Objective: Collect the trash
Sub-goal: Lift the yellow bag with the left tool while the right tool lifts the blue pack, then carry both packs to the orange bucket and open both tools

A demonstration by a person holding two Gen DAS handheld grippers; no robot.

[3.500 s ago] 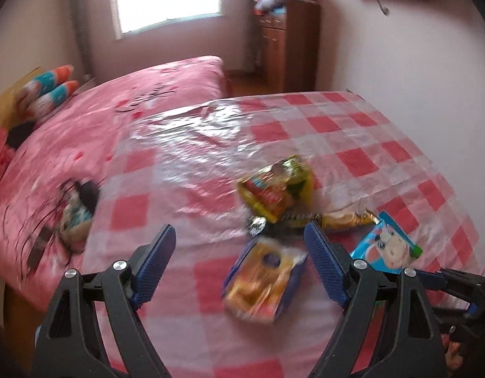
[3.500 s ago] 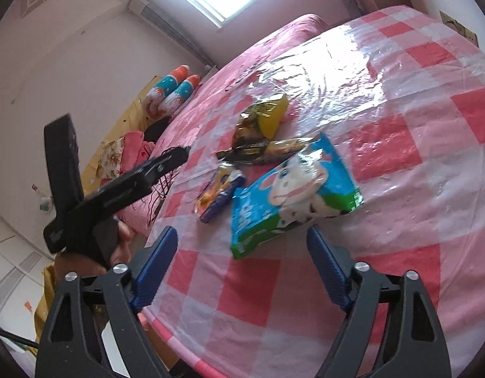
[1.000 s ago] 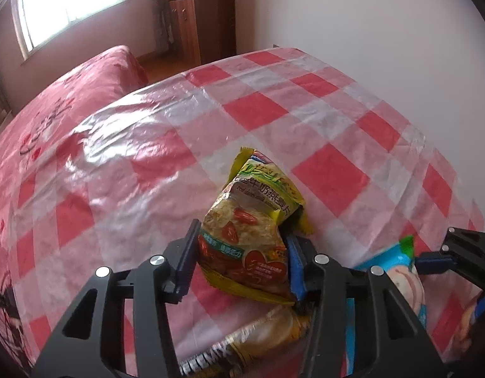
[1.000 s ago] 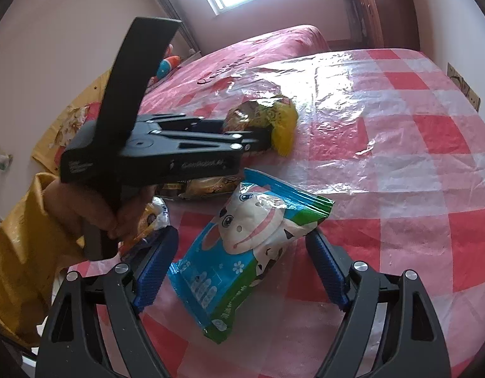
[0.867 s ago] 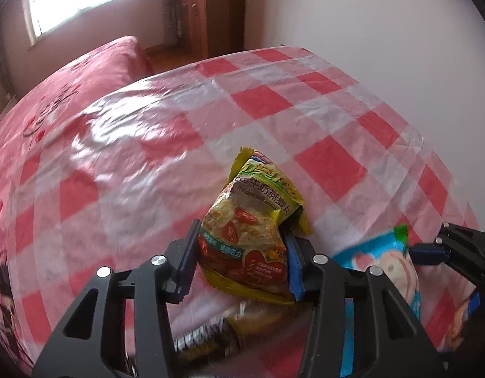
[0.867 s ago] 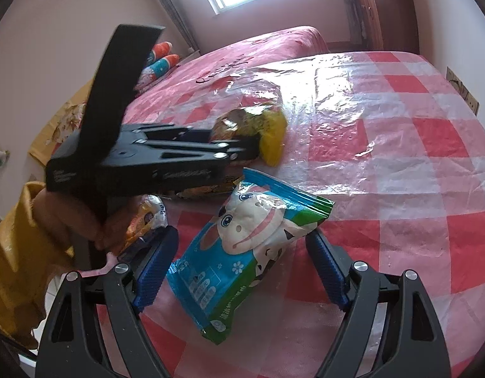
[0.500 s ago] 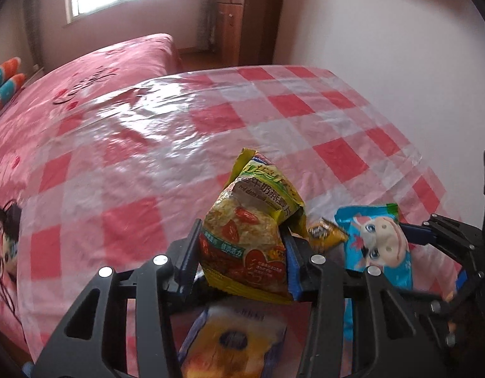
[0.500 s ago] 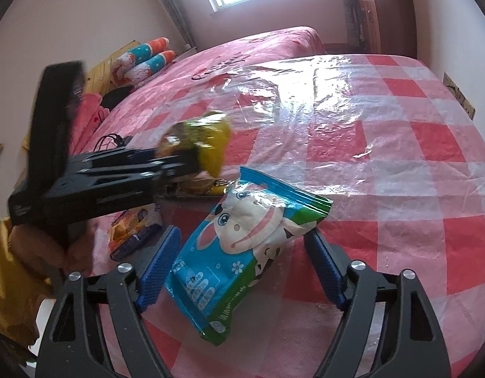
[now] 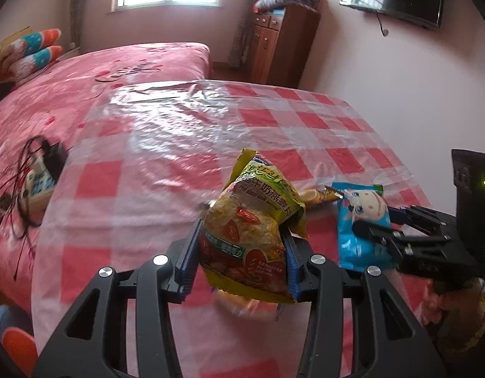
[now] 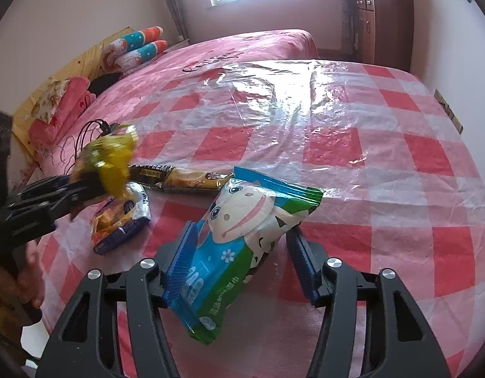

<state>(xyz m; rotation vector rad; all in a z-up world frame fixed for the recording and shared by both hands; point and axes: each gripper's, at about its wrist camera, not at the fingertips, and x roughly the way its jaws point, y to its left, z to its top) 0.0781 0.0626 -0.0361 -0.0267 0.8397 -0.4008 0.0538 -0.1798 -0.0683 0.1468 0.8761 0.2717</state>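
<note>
Change since half a second ago: yellow oatmeal packet [image 9: 252,236] carried higher off the table [image 10: 384,157] and toward its left edge; blue cow-print packet [image 10: 242,236] now raised at its near end, right blue pads closer in.

Yellow oatmeal packet: crinkled glossy foil pouch, puffed, top torn open and flared. Pinched at mid-width between the blue ribbed pads [image 9: 187,261] of the left hand-held gripper [image 9: 241,261], narrow gap, clear of the tablecloth.

Blue cow-print packet: smooth plastic pillow pack, rectangular, green-edged. Far end resting on the table near its front edge; near end between the pads of the right hand-held gripper [image 10: 242,261]. Left pad touching; right pad beside it, contact not certain.

Brown-gold bar wrapper [image 10: 179,178]: long, flat, shiny; lying left of centre, just behind the cow-print packet.

Orange-and-navy snack bag [image 10: 121,217]: crumpled, near the front-left edge.

Table covering: red-and-white check under wrinkled clear plastic film.
</note>
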